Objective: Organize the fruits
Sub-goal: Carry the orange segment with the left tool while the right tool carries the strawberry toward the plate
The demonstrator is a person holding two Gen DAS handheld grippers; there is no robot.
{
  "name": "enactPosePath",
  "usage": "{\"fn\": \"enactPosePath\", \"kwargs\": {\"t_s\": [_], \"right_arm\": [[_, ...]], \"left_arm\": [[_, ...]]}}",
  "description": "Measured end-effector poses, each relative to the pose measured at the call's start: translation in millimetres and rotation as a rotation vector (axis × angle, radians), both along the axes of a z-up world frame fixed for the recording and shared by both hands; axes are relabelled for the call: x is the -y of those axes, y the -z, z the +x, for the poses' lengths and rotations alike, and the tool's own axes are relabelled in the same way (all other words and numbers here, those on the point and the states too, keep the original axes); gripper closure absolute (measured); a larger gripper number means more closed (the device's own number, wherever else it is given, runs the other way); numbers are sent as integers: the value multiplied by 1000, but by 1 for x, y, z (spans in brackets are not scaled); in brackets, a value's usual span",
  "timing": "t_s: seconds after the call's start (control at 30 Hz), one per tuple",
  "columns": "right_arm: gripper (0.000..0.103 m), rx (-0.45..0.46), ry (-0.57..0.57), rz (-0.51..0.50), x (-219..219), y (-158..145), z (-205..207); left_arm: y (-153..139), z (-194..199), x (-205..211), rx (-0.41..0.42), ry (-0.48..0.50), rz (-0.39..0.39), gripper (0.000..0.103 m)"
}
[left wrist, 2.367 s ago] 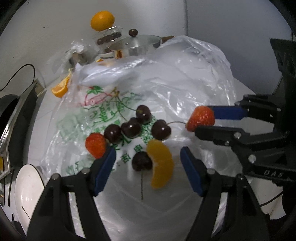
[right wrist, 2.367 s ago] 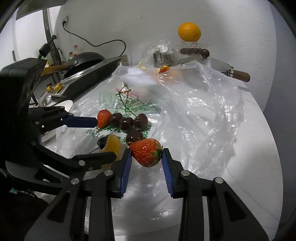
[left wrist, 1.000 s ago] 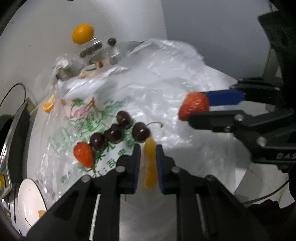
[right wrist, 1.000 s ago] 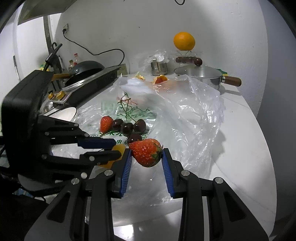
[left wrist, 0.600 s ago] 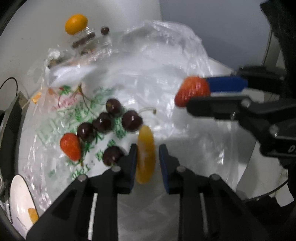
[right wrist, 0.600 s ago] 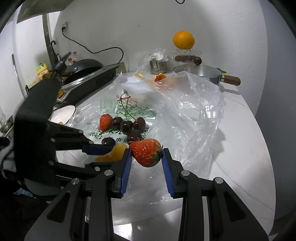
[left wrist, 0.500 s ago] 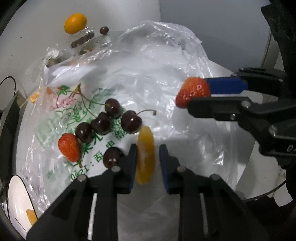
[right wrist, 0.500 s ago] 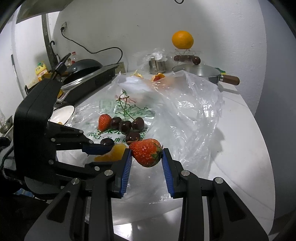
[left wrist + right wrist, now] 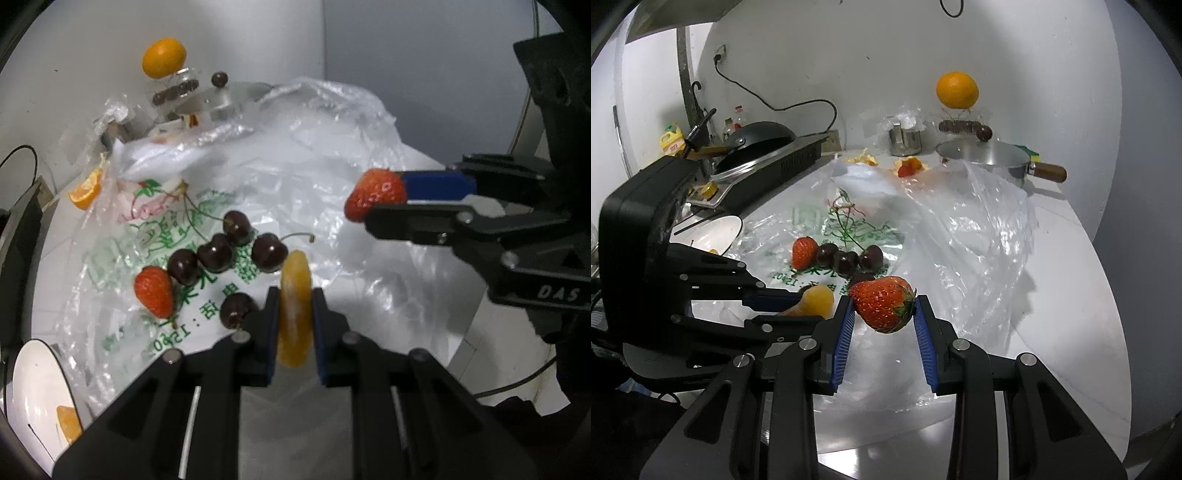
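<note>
My left gripper (image 9: 294,306) is shut on an orange segment (image 9: 295,273), held on edge above the printed plastic bag (image 9: 295,177); its jaws are closing tight and the pads press both sides. Several dark cherries (image 9: 218,254) and a strawberry (image 9: 153,291) lie on the bag just beyond the left fingertips. My right gripper (image 9: 884,301) is shut on a second strawberry (image 9: 882,304), lifted clear of the bag. In the left wrist view that strawberry (image 9: 376,199) shows at the right. In the right wrist view the segment (image 9: 814,301) shows at the left.
A white bowl (image 9: 33,387) with an orange piece stands at the near left. At the back stand a lidded pot (image 9: 986,155), a steel cup (image 9: 905,140) and a whole orange (image 9: 956,89) on a jar. A stove with a black pan (image 9: 768,162) is at the left.
The left gripper, open over the segment at first, closed on it and lifted it. Its jaws eased slightly half a second ago and are tight again. The right gripper kept still with its strawberry.
</note>
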State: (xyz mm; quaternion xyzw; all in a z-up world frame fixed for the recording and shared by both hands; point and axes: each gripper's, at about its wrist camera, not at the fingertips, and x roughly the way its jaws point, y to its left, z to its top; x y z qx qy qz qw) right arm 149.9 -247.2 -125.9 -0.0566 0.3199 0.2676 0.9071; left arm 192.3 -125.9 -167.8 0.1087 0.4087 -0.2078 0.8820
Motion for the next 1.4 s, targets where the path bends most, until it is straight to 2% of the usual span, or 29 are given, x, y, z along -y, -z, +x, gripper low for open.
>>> {"fn": "enactPosePath", "kwargs": {"t_s": [0.27, 0.67, 1.07, 1.4], "right_arm": [[68, 30, -22, -20, -23, -13, -9], [68, 76, -76, -46, -74, -30, -21], [68, 92, -148, -77, -130, -36, -33], [68, 88, -194, -110, -166, -33, -37]], "left_arm": [[-23, -24, -26, 58, -38, -43, 87], [-40, -55, -85, 120, -127, -101, 87], [-41, -82, -143, 155, -225, -136, 87], [-30, -95, -190, 155, -328, -150, 87]]}}
